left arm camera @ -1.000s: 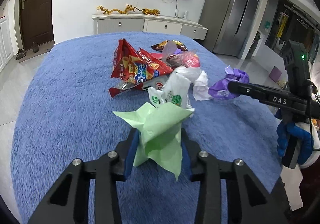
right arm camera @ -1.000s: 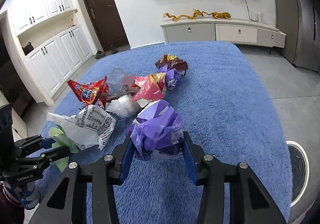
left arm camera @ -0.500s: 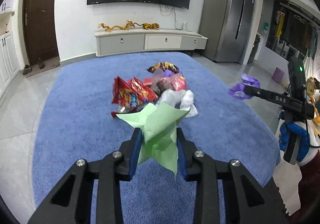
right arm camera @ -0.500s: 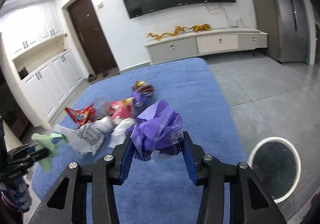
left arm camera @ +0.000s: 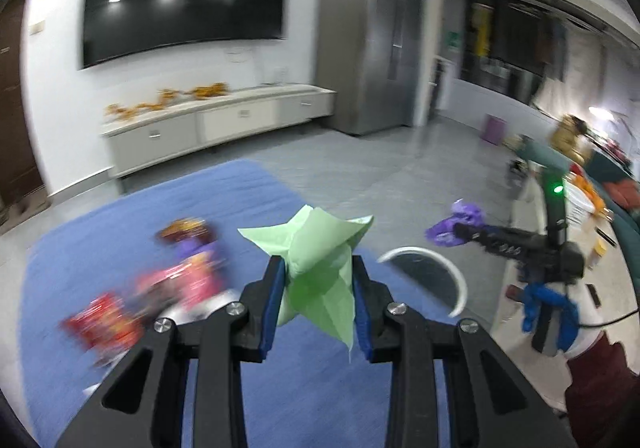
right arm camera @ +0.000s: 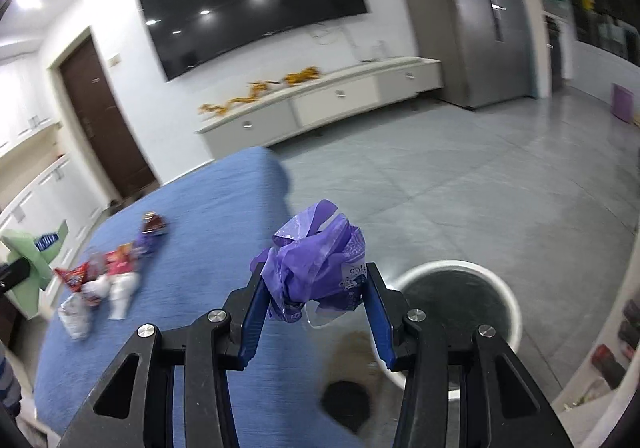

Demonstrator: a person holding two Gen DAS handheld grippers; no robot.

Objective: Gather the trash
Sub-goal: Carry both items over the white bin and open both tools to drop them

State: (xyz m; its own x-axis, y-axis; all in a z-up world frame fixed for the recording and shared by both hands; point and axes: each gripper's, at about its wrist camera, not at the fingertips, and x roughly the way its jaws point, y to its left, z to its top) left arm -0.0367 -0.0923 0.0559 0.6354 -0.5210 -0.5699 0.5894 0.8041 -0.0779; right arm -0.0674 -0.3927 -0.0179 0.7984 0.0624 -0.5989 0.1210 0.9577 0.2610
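Blue, short-piled carpet [right arm camera: 192, 232] covers the left part of a grey tiled floor [right arm camera: 480, 176], with a large black television [left arm camera: 184, 0] on the white wall behind, a long low white cabinet [right arm camera: 320, 104] beneath it, and a tall grey refrigerator [left arm camera: 368, 40] to the right. Golden ornaments line the cabinet top.

Beside the carpet's edge stands a round white trash bin with a dark inside [right arm camera: 460, 300]; in the left wrist view only its curved white rim [left arm camera: 444, 268] shows, past the green paper.

On the carpet lies a loose pile of litter: red, pink and purple snack wrappers [left arm camera: 176, 280], blurred in the left wrist view, and white crumpled bags [right arm camera: 116, 292] at the near end of the pile in the right wrist view.

The left hand-held gripper [left arm camera: 316, 288] is clenched on a crumpled sheet of light green paper [left arm camera: 316, 256], held up in the air between its blue-lined fingers [left arm camera: 272, 292], over the carpet's edge and just left of the bin rim.

The right hand-held gripper [right arm camera: 316, 300] is clamped on a scrunched purple plastic bag [right arm camera: 316, 264], raised in the air just left of the bin's opening, near its rim. From the left wrist view the same purple bag [left arm camera: 456, 220] shows at the tip of the right tool, well to the right of the green paper.
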